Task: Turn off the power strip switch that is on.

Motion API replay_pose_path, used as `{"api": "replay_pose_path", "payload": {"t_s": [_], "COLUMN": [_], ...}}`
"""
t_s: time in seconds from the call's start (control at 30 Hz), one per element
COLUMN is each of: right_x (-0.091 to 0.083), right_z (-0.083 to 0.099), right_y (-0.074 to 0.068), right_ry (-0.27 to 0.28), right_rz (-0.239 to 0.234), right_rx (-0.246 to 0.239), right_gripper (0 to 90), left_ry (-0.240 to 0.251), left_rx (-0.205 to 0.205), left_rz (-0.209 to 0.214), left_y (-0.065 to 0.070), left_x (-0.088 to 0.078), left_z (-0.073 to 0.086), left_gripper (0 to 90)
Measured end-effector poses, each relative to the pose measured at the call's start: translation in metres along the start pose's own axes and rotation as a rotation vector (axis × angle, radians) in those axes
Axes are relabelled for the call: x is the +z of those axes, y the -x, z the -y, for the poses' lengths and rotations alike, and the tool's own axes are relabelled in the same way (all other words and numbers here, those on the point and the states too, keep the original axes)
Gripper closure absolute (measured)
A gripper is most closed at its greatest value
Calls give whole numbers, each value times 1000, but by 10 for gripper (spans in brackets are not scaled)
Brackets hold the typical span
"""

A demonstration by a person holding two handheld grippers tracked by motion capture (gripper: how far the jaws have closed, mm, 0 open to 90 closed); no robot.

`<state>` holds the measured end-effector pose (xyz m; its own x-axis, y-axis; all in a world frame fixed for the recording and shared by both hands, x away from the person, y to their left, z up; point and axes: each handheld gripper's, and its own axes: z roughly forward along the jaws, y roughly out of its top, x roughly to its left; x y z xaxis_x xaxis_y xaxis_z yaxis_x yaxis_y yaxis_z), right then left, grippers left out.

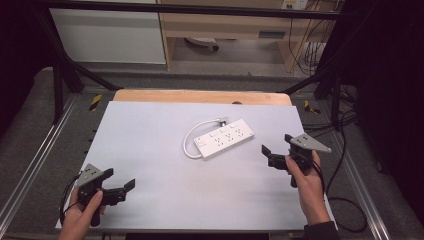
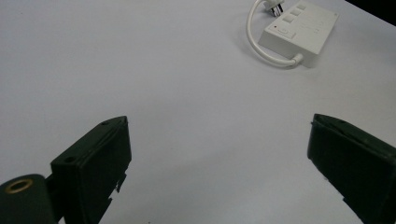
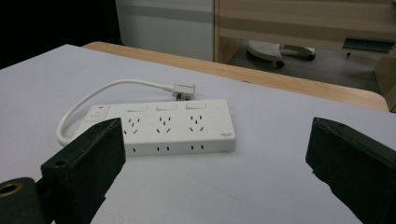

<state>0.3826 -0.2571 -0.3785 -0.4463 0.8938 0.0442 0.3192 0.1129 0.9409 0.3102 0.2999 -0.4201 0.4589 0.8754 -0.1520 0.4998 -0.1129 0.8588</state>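
White power strip [image 1: 223,138] lying centre frame, cord [image 1: 192,137] looped, untouched.
Left gripper [image 1: 120,187] and right gripper [image 1: 276,149] hovering wide open, empty; approach probably pending, then closing.

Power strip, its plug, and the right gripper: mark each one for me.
power strip [image 3: 163,126], right gripper view, on its top face among the sockets.
plug [image 3: 183,90], right gripper view, on the plug body at the cord's end.
right gripper [image 1: 277,148], high view, midway between its open fingertips.

A white power strip [image 1: 224,138] with looped cord [image 1: 192,138] lies on the table [image 1: 150,165].
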Motion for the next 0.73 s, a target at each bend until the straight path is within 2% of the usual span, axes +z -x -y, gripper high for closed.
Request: {"api": "replay_pose_path", "payload": {"t_s": [0.2,0.3,0.43,0.63,0.73], "right_x": [-4,-2,3,21,27], "right_z": [24,34,46,67,69], "right_y": [2,2,-2,-16,-23], "right_ry": [-12,-21,-43,-165,-194], "right_rz": [32,37,34,-28,-55], "right_rx": [6,13,0,-35,-50], "right_gripper": [32,24,22,24,28], "left_ry": [1,2,0,1,-1], "left_rx": [5,9,14,18,20], "left_rz": [0,1,2,3,2], "left_y": [0,0,1,2,2], "left_x": [0,0,0,0,1], "left_z": [0,0,0,0,0], "left_gripper": [62,62,62,62,62]}}
